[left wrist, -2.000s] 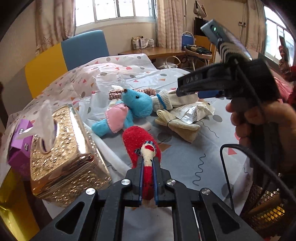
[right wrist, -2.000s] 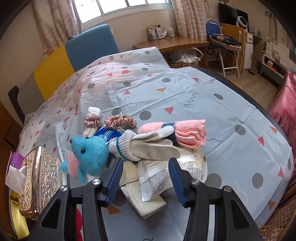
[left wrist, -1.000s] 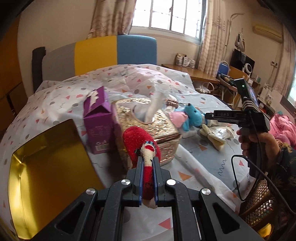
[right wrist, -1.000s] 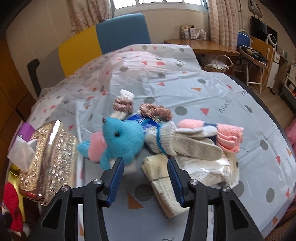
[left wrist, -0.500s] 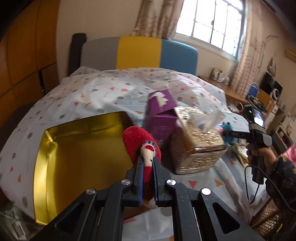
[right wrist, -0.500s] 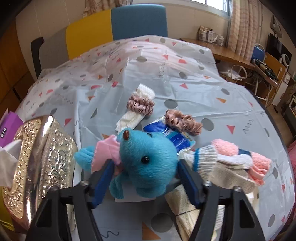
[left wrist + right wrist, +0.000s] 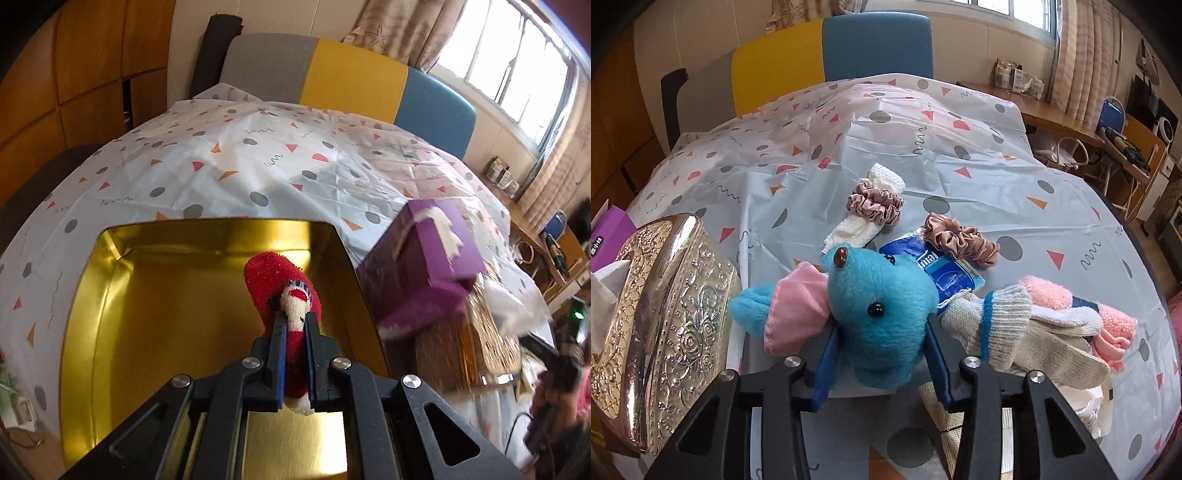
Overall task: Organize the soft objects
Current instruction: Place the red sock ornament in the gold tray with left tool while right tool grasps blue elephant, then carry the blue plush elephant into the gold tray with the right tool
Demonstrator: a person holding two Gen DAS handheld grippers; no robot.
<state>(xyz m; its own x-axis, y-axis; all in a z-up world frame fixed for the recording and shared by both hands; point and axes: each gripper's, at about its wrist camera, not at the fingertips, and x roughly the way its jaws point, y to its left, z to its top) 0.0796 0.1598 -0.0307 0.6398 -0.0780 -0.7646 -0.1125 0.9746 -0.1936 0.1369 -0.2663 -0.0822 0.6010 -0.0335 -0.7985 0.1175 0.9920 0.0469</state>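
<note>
Pointing away along the jaws, red sock (image 7: 282, 291) over gold tin (image 7: 110, 306).

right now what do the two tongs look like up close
The left tongs and right tongs match: matte black angular plastic frames with triangular cutouts, round silver screw heads at the joints, and thin flat fingers faced with blue pads. No cables or markings show on them.

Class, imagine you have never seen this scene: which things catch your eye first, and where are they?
The fuzzy red sock stands out, clamped in the left gripper above the shiny gold tin tray. Next is the bright blue plush toy with pink ears, on the patterned tablecloth, its head between the right gripper's open jaws.
</note>
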